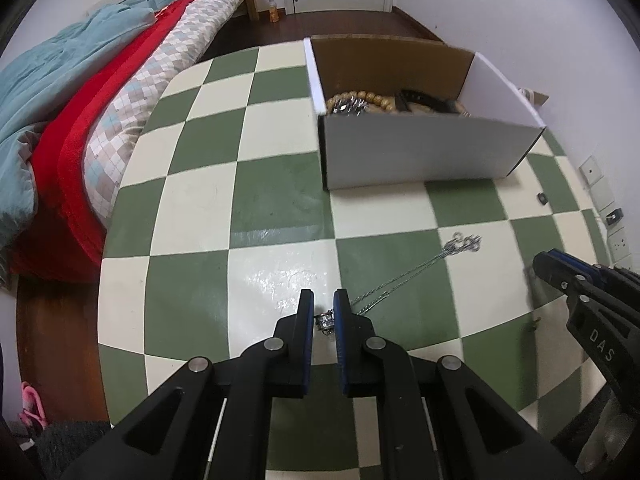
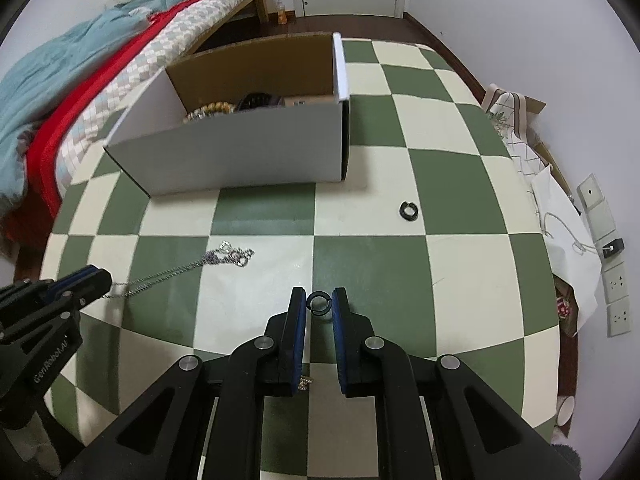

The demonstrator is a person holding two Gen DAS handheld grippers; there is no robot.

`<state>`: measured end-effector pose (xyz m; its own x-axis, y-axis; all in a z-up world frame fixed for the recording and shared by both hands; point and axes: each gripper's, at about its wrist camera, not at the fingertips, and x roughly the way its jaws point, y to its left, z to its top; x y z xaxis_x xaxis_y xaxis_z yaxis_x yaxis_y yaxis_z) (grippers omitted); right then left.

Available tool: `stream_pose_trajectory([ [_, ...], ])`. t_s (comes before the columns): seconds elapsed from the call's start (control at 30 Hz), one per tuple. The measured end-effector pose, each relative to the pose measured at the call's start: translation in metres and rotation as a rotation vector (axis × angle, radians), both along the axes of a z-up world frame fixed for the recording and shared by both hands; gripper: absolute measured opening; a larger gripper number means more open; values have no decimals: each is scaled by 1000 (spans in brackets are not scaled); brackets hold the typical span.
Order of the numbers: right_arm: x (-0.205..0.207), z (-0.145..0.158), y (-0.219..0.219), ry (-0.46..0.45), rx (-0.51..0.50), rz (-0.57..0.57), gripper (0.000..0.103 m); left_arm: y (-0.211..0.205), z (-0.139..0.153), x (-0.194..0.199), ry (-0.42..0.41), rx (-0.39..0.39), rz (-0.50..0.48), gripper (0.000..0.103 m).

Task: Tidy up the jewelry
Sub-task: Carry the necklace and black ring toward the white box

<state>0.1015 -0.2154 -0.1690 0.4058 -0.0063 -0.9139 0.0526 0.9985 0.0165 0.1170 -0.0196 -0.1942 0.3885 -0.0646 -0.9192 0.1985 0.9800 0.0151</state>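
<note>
We're mid-pickup on both sides — left gripper is pinched on one end of the silver necklace, chain trailing across the middle of the tabletop. Right gripper clenches a black ring. A second black ring lies toward the right edge. Next we likely carry both to the box at the far edge.

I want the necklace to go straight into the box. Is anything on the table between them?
Nothing visible: only bare checkered table lies between the necklace, held in the left gripper, and the box. The box's near wall must be cleared.
</note>
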Motion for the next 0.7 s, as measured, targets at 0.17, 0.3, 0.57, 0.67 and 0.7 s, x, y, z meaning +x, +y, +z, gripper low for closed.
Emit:
stream_pose_trajectory([
  [0.17, 0, 20, -4, -29, 39, -12, 13, -1, 28, 0, -26, -63, -1, 7],
  [0.3, 1, 41, -5, -61, 69, -21, 13, 1, 60, 5, -51, -138, -1, 7],
  [0.57, 15, 104, -5, -159, 130, -12, 13, -1, 128, 22, -122, -228, -38, 7],
  [0.67, 25, 126, -3, -187, 151, 4, 13, -3, 157, 27, -162, -250, -60, 7],
  [0.7, 29, 133, -2, -195, 155, 9, 13, -4, 168, 30, -175, -264, -68, 7],
])
